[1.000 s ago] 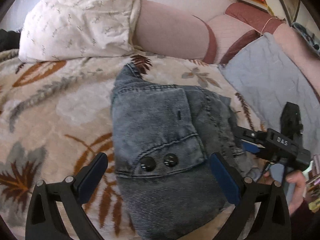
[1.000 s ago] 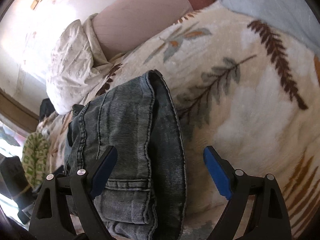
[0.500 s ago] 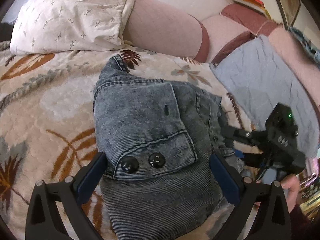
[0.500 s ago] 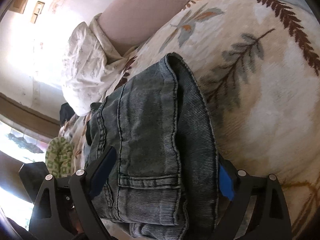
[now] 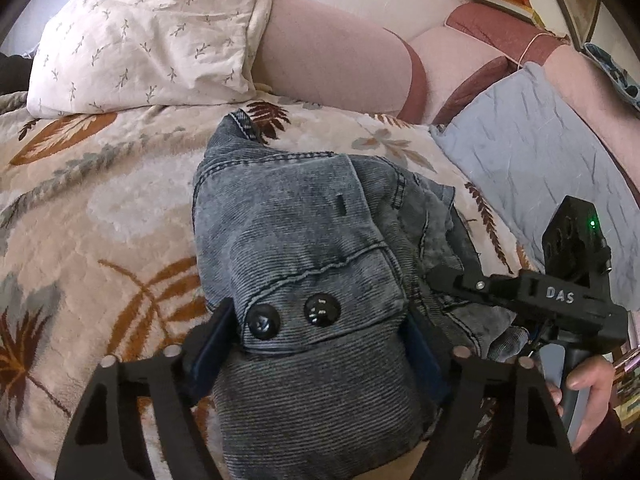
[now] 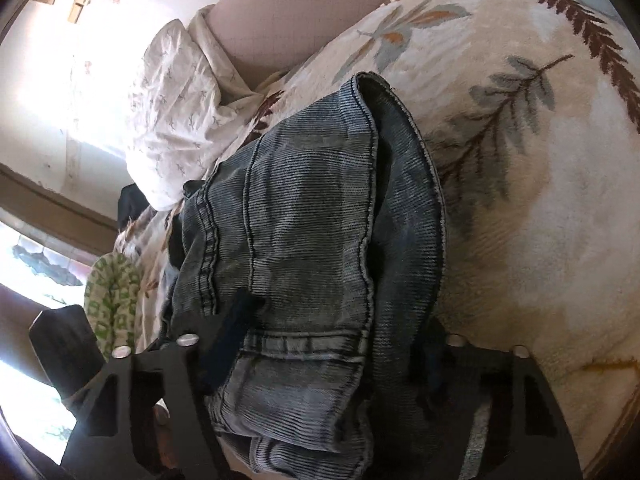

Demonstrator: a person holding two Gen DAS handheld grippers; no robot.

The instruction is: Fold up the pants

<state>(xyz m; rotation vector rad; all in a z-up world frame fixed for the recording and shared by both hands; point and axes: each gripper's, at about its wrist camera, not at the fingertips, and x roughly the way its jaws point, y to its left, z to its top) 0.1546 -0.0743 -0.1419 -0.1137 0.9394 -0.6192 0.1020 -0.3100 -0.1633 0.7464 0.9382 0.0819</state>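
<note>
So both tongs, left tongs [image 5: 320,344] and right tongs [image 6: 332,344], are closing on folded pants [image 5: 296,240] on the leafy bedspread [image 5: 100,220], pillow [image 5: 148,36] at 11 o'clock.

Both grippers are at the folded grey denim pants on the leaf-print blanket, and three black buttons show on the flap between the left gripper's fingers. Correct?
Not quite: the left wrist view shows two black buttons on the pants, not three. The rest stands.

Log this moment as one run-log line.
folded grey-blue denim pants on leaf-print blanket | left gripper closing on them | right gripper closing on them
</note>
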